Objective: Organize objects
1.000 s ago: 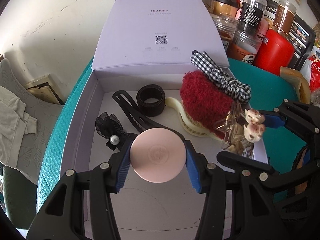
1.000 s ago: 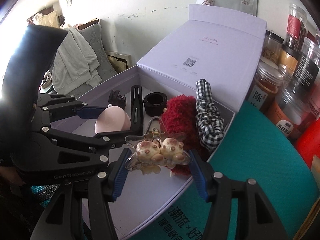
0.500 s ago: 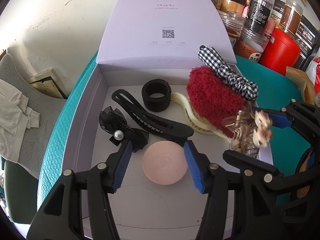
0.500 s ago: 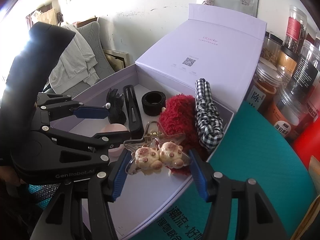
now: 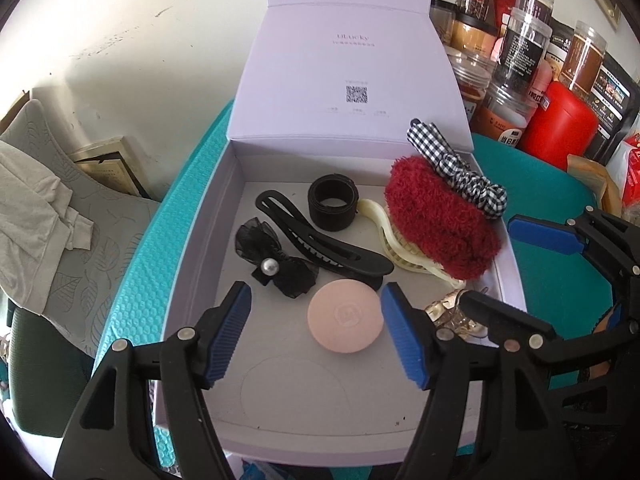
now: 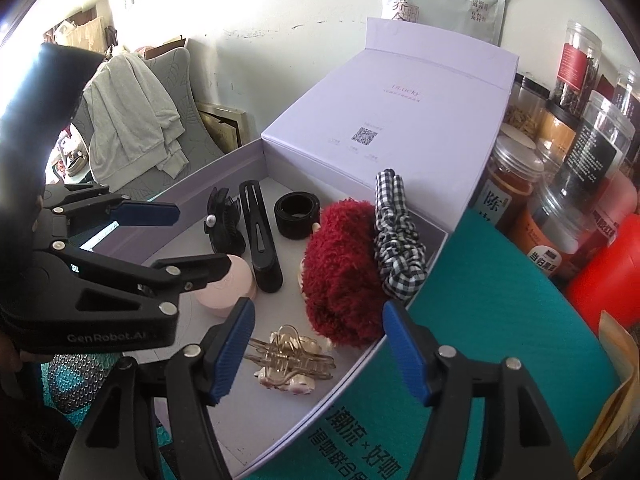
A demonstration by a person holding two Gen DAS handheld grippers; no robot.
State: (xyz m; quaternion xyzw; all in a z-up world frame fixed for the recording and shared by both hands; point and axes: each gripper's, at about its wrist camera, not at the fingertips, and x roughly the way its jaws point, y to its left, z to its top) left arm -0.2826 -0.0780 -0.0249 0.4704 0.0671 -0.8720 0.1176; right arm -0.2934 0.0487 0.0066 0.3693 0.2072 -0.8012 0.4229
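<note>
Both tools hang over the open lilac box (image 5: 200, 216), each with its jaws spread wide and nothing between them. Step in hand, as I read it: both pieces are set down and the tools need to come clear. Best done by lifting straight up and back, jaws kept apart, so no blue pad drags a piece sideways; the left gripper (image 5: 316, 332) has the least room. The pink round compact (image 5: 345, 317) lies flat on the box floor, in the gap between the left tool's fingertips (image 5: 230, 332) but nearer the right-hand pad, which looks just beside its rim; I cannot tell if it touches. Just behind the compact sit the black bow with a pearl (image 5: 276, 258) and the long black hair clip (image 5: 320, 242), so a forward nudge would disturb them. The right gripper (image 6: 316, 344) is over the box's near right corner. The gold claw clip with pale charms (image 6: 288, 360) lies on the floor there, below and between its fingers, close to the left pad, apart from the right one. The red fuzzy scrunchie (image 6: 340, 272) and the checked scrunchie (image 6: 396, 240) crowd just behind it, against the box wall.
</note>
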